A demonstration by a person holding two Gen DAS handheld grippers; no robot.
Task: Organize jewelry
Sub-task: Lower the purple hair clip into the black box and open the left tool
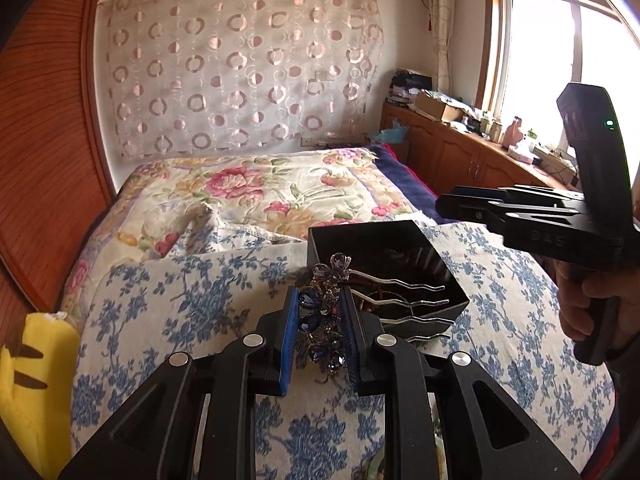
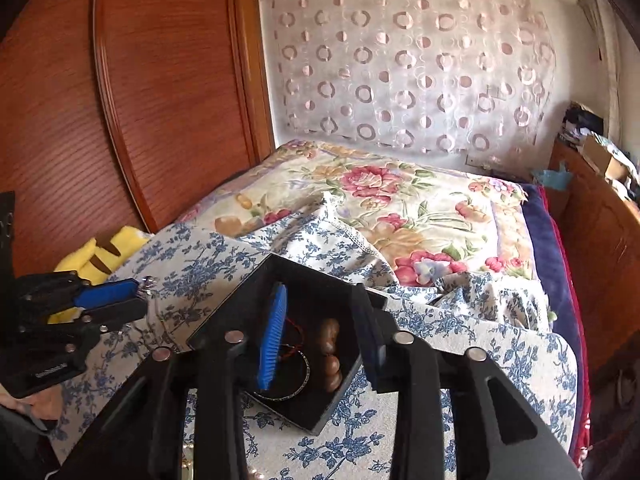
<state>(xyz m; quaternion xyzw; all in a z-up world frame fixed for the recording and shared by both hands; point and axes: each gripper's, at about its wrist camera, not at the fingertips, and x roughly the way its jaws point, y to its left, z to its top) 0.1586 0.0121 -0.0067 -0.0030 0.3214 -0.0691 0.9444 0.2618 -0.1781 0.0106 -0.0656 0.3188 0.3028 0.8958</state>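
Observation:
My left gripper (image 1: 320,320) is shut on a purple-jewelled hair comb (image 1: 326,312), gripping its gem head; the silver wavy prongs (image 1: 404,304) point right over the near rim of a black open box (image 1: 324,240). The box lies on a blue-flowered pillow (image 1: 180,312). In the right wrist view my right gripper (image 2: 320,328) is open, its blue-padded fingers (image 2: 274,336) above the same box (image 2: 256,288), which holds brown wooden beads (image 2: 330,350) and a thin dark bangle (image 2: 298,384). The left gripper (image 2: 116,300) shows at the left with gems at its tip.
The pillow lies on a bed with a rose-patterned quilt (image 1: 260,188). A yellow plush toy (image 1: 28,380) lies at the left beside the wooden headboard (image 1: 36,160). A cluttered wooden cabinet (image 1: 472,152) stands under the window at the right.

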